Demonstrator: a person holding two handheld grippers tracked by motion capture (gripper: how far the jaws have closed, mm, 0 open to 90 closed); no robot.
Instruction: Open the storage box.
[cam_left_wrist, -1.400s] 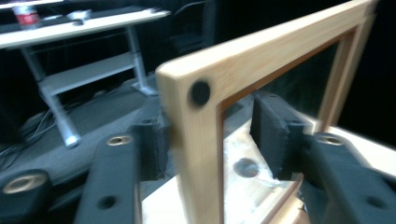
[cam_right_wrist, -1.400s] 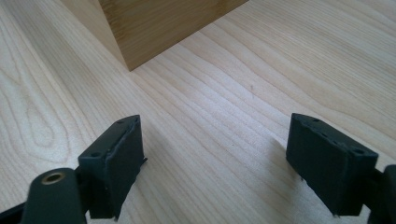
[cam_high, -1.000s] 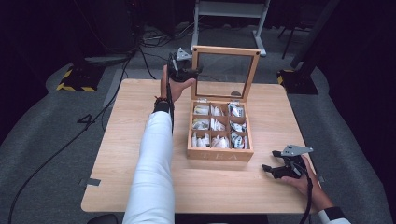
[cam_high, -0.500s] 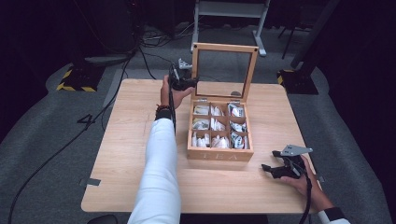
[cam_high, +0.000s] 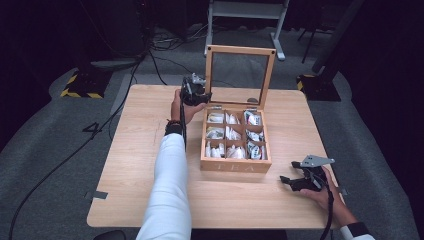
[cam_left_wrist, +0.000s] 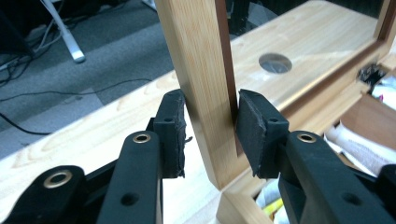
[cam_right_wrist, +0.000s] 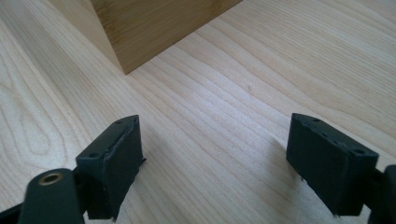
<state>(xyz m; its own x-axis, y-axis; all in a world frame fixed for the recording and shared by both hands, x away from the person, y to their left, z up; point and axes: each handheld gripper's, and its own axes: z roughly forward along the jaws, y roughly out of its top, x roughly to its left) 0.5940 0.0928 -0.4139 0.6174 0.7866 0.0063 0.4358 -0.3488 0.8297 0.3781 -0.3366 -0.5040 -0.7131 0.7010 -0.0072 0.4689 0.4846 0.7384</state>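
A wooden tea box (cam_high: 235, 165) sits mid-table, its compartments holding several tea packets (cam_high: 227, 134). Its glass-paned lid (cam_high: 240, 50) stands upright at the back. My left gripper (cam_high: 199, 93) is at the lid's left side, low down near the hinge. In the left gripper view that gripper (cam_left_wrist: 208, 123) is shut on the lid's wooden frame (cam_left_wrist: 196, 56), one pad on each face. My right gripper (cam_high: 291, 181) rests on the table (cam_high: 135, 150) right of the box's front. Its jaws (cam_right_wrist: 215, 163) stand open over bare wood, the box's corner (cam_right_wrist: 149, 28) ahead of them.
Cables (cam_high: 125, 85) trail over the grey floor behind and left of the table. A yellow-and-black striped base (cam_high: 80, 85) lies at back left, and metal stand legs (cam_high: 245, 12) rise behind the box. A round cable hole (cam_left_wrist: 274, 62) shows in the tabletop behind the lid.
My left hand and gripper have sunk along the lid's left edge, from near its top corner to close above the box. The lid still stands upright. The right gripper has kept still.
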